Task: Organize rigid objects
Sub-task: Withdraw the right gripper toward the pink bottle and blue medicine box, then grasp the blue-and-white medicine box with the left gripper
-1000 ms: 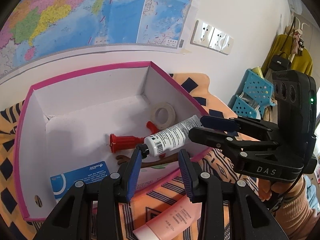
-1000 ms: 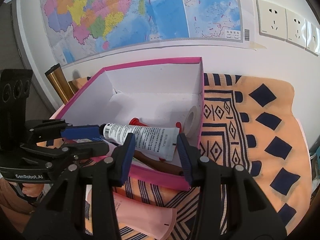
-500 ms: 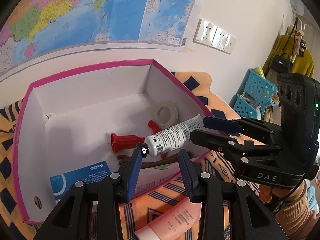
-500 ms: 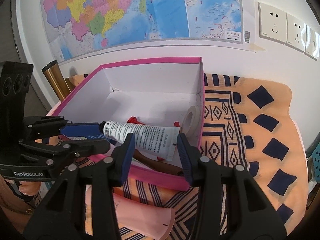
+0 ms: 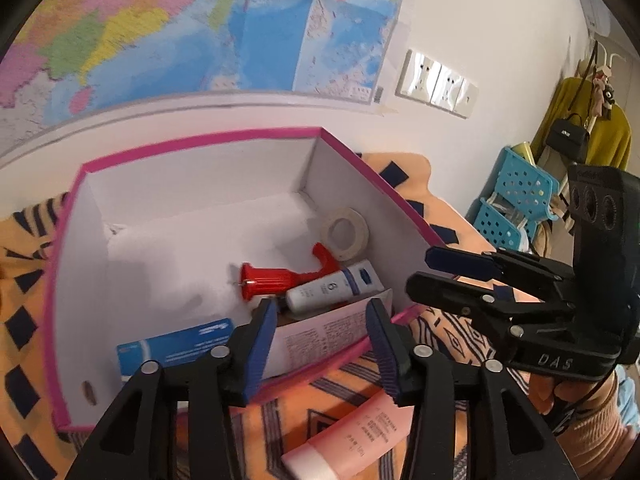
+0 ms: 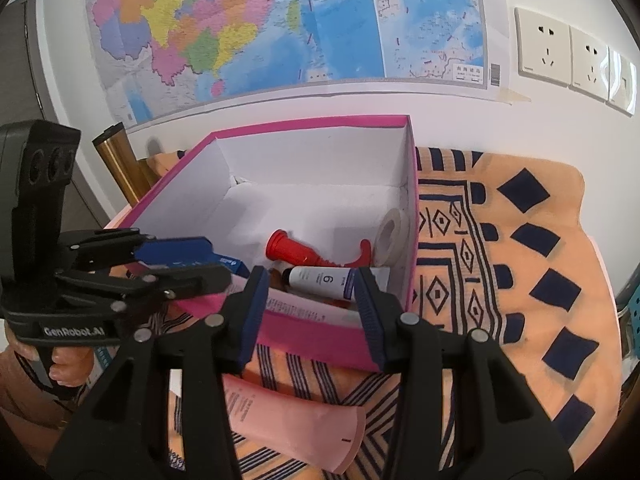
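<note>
Lying nearest: pink tube (image 5: 352, 436) flat on the patterned orange cloth (image 6: 520, 248), just outside the box's near wall, below both pairs of tongs.
Left tongs (image 5: 320, 338): jaws opening, blue pads apart; nothing pressed between them, with the box's near edge and a printed white flap (image 5: 320, 334) showing in the gap.
Right tongs (image 6: 308, 312): jaws standing apart over the near wall of the box, gripping nothing; the white tube is seen through the gap, clear of both pads.
Hands: a hand (image 6: 60, 364) grips the left tool's handle at the lower left of the right wrist view.
Pink-edged box (image 5: 192, 140): open, white inside, sitting on the cloth-covered counter.
White tube (image 5: 332, 286): lying inside the box near its front right corner, black cap toward the left, a "6" on its side.
Red plastic piece (image 5: 268, 280): on the box floor, touching the white tube from behind.
Blue carton (image 5: 176, 346): inside the box, by the front left.
Tape roll (image 5: 346, 234): leaning against the box's right wall, behind the red piece.
Backdrop: a coloured wall map (image 6: 280, 24), with white sockets (image 6: 544, 50) to its right.
</note>
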